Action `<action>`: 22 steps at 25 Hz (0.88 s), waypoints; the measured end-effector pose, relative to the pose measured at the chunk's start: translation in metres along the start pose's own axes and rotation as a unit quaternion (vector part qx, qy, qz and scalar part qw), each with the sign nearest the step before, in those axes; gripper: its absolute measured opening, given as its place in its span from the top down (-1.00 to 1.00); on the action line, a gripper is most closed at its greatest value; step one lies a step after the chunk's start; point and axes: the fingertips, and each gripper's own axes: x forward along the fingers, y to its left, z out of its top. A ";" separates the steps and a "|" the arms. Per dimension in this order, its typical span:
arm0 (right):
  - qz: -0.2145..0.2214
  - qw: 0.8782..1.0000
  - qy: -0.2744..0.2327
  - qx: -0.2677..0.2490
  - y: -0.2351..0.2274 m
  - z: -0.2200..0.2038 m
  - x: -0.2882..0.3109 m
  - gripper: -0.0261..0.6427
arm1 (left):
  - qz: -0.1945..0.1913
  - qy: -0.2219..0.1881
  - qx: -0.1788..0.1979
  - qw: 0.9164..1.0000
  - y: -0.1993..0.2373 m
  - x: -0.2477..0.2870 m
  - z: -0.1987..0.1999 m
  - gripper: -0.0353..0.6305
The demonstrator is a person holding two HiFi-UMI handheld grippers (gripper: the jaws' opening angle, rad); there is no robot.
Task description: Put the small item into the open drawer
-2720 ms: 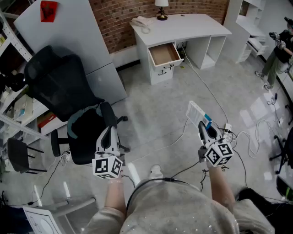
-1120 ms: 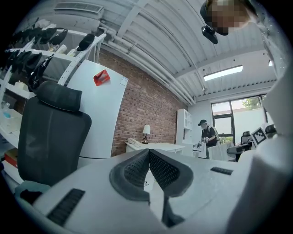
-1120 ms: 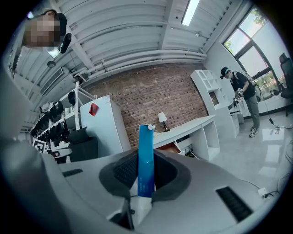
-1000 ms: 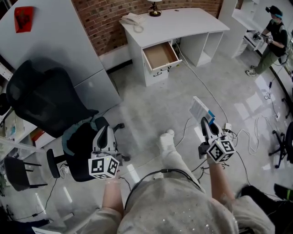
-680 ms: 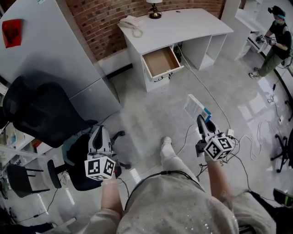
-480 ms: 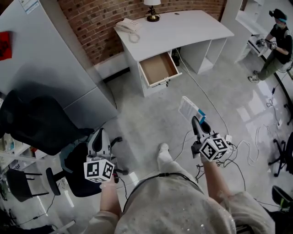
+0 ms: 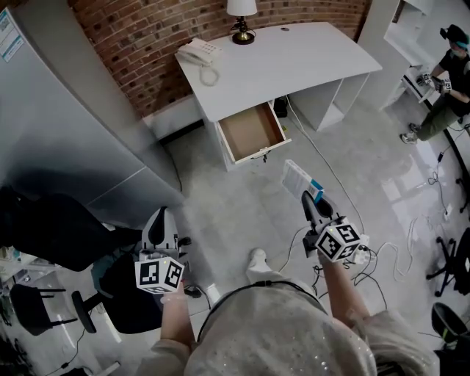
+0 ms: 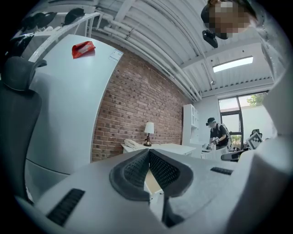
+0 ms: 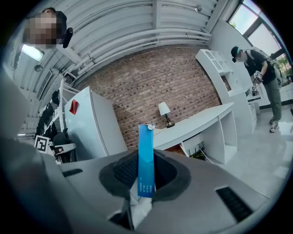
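Observation:
A small flat blue-and-white box (image 7: 299, 180) sticks out ahead of my right gripper (image 7: 308, 200), which is shut on its near end. In the right gripper view the box (image 9: 146, 157) stands upright between the dark pads, its blue edge facing the camera. The open drawer (image 7: 252, 132) shows a bare wooden bottom under the white desk (image 7: 294, 51), some way ahead of both grippers. My left gripper (image 7: 157, 220) hangs at the lower left above the floor, and in its own view the left gripper (image 8: 149, 153) has its jaws together with nothing between them.
A telephone (image 7: 197, 52) and a lamp (image 7: 240, 15) stand on the desk. A grey cabinet (image 7: 66, 125) fills the left, with a black office chair (image 7: 110, 283) beside my left arm. Cables (image 7: 345, 176) trail over the floor at right. Another person (image 7: 448, 70) stands far right.
The desk and drawer have come nearer as I walk forward. The office chair has dropped back to the lower left. Both grippers keep their hold and pose.

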 end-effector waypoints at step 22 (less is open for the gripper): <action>0.027 0.998 0.051 0.017 -0.055 -0.005 0.125 0.72 | -0.009 0.030 -0.008 0.999 0.004 0.127 -0.022 0.88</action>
